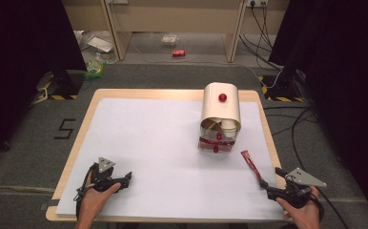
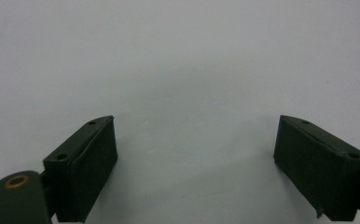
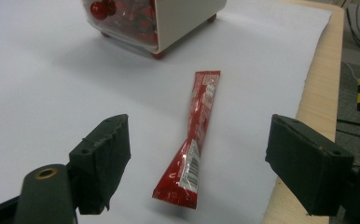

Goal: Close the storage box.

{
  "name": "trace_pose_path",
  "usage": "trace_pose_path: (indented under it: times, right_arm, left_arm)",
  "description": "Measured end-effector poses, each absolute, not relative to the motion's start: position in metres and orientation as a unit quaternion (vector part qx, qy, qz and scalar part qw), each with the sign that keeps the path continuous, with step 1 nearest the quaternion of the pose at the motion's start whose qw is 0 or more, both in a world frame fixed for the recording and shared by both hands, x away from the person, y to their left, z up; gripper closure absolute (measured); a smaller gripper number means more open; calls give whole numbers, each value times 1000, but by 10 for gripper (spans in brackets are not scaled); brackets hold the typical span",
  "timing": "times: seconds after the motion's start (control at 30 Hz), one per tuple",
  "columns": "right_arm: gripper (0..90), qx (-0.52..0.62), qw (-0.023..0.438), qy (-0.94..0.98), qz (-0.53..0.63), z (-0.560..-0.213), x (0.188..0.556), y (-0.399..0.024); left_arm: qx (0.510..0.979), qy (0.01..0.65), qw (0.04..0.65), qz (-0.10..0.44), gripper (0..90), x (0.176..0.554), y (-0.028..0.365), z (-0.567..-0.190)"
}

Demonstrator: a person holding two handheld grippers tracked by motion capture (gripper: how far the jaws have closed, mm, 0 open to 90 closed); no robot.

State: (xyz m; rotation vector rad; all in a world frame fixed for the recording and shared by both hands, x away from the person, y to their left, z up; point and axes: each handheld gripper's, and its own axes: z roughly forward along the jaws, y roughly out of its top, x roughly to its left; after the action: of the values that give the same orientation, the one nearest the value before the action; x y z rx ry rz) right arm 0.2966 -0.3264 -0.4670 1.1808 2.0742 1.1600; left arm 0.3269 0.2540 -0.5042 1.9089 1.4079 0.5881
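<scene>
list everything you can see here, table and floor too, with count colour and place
sachet: 1, red, long and flat, on the white sheet at the right, ahead of the right gripper
container: 1, cream with a red knob on its rolled-back lid, clear front, far right part of the sheet; red items and a white cup-like thing inside
white sheet: 1, covers most of the tabletop
table: 1, light wood, edges show around the sheet
can: 1, red, on the floor beyond the table
cables: several, black, floor at the right
green item: 1, floor at far left, too small to identify
left gripper: 1, black, jaws apart over bare sheet, near left
right gripper: 1, black, jaws apart either side of the sachet's near end, not touching it
</scene>
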Motion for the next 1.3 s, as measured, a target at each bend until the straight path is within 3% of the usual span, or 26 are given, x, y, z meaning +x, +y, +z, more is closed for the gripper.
trace_pose_path:
  times: [1.3]
  right_arm:
    - [207,413,178,823,347,-492,296,-336]
  left_arm:
    - [734,541,342,226,123,327,254,-504]
